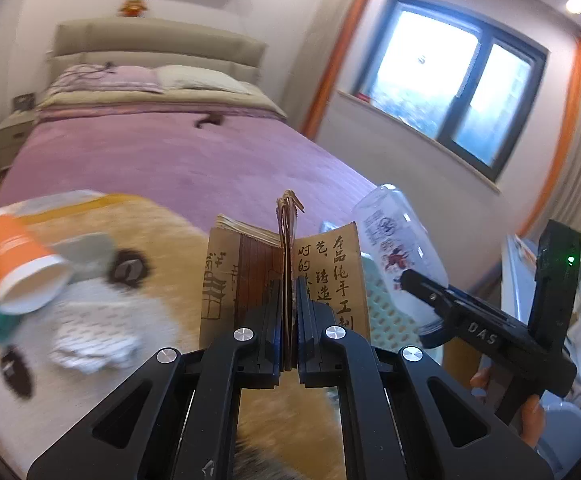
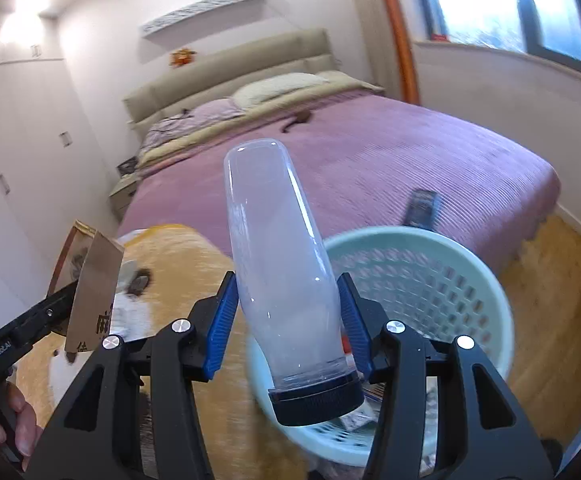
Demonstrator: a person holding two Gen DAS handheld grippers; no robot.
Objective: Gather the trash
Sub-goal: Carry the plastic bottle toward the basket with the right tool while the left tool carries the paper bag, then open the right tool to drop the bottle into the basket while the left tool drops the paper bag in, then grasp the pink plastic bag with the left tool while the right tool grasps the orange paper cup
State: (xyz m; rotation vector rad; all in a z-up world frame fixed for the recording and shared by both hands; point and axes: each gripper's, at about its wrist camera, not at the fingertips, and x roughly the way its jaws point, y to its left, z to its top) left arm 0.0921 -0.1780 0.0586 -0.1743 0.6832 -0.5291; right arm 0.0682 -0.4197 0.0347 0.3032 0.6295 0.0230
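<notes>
Closest to us, our left gripper (image 1: 289, 320) is pressed together on a folded brown paper bag (image 1: 282, 276), pinched at its fold so the printed flaps fan out upright and nothing dangles. Our right gripper (image 2: 288, 320) pinches a clear plastic bottle (image 2: 280, 264) around its lower body, the black cap (image 2: 316, 400) toward us and the rounded base tilted away; held low like this, it should tip straight down when let go.

Just beneath the bottle sits the pale green mesh basket (image 2: 470, 276), some scraps already inside, its rim right under the cap. We judge this to be the drop point, with the mouth open and unobstructed on the right.

Left of it a plush cushion (image 1: 138, 292) carries an orange paper cup (image 1: 26, 268) and crumpled tissue (image 1: 90, 348), trash yet to be gathered. Beyond stretches the purple bed (image 2: 410, 160), with a remote (image 2: 422, 206) near its foot edge and bare wooden floor (image 2: 550, 300) alongside, leaving room to swing both hands.
</notes>
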